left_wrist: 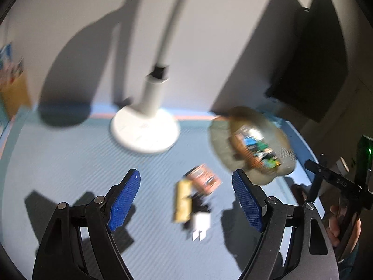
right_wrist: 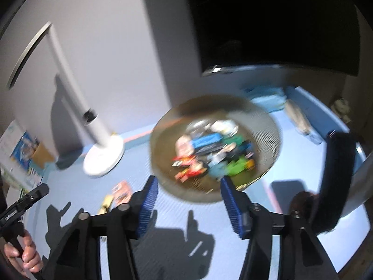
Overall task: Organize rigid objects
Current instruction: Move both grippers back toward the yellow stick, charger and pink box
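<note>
A round mesh basket [right_wrist: 268, 126] full of several small colourful items stands on the blue mat, blurred. My right gripper [right_wrist: 188, 182] hangs in front of its near rim, open, with nothing between the blue pads. In the left wrist view the same basket [left_wrist: 219, 135] sits at the right. My left gripper [left_wrist: 186, 175] is wide open above loose items on the mat: a pink card pack [left_wrist: 202, 179], a yellow bar [left_wrist: 183, 200] and a white plug [left_wrist: 201, 221] beside something black. None of them is touched.
A white lamp base [left_wrist: 144, 130] with its pole stands at the mat's back. A dark monitor [right_wrist: 279, 23] hangs behind the basket. Boxes [left_wrist: 11, 81] lean at the far left. A black curved object [right_wrist: 335, 175] is close at the right, and a hand [right_wrist: 25, 252] holds the other gripper.
</note>
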